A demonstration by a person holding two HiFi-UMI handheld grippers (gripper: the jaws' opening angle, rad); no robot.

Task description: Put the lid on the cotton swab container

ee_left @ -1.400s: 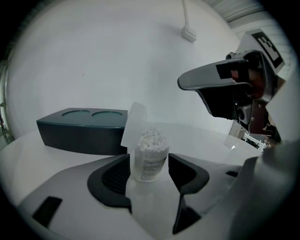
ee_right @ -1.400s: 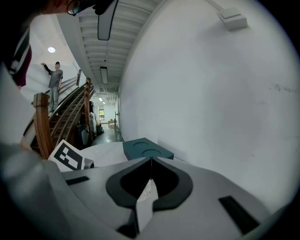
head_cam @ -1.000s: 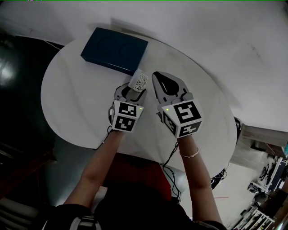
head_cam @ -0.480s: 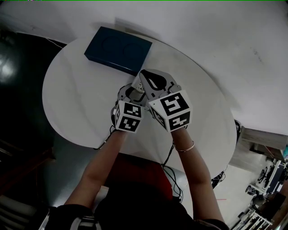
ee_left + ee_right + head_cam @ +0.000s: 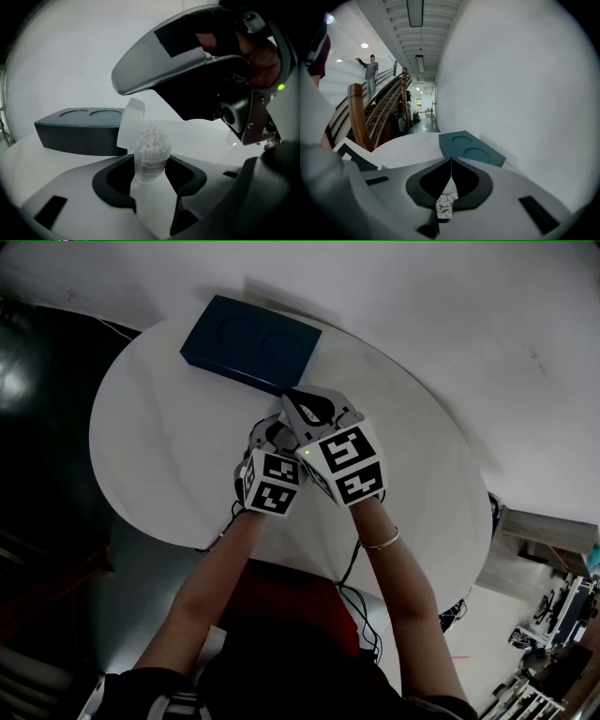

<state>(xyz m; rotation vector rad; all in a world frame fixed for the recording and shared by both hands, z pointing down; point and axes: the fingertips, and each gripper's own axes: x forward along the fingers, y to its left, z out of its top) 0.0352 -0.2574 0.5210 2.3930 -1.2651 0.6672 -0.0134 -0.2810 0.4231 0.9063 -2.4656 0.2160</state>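
A clear cotton swab container (image 5: 151,158), full of white swabs, stands upright between the jaws of my left gripper (image 5: 152,180), which is shut on its sides. Its translucent hinged lid (image 5: 130,125) stands open at the left, its top edge against the underside of my right gripper (image 5: 120,84). That right gripper (image 5: 451,162) is shut, its tips meeting, and hovers just over the container; the swabs (image 5: 445,204) show below its jaws. In the head view the right gripper (image 5: 292,396) covers the container and the tips of the left gripper (image 5: 272,435).
A dark blue box (image 5: 251,341) with two round recesses lies at the far side of the round white table (image 5: 159,427), just beyond both grippers. A white wall rises behind it. The right gripper view shows a wooden staircase (image 5: 361,117) to the left.
My right gripper has swung left and forward from beside the left gripper to directly over the container, hiding it in the head view. The left gripper has stayed almost still.
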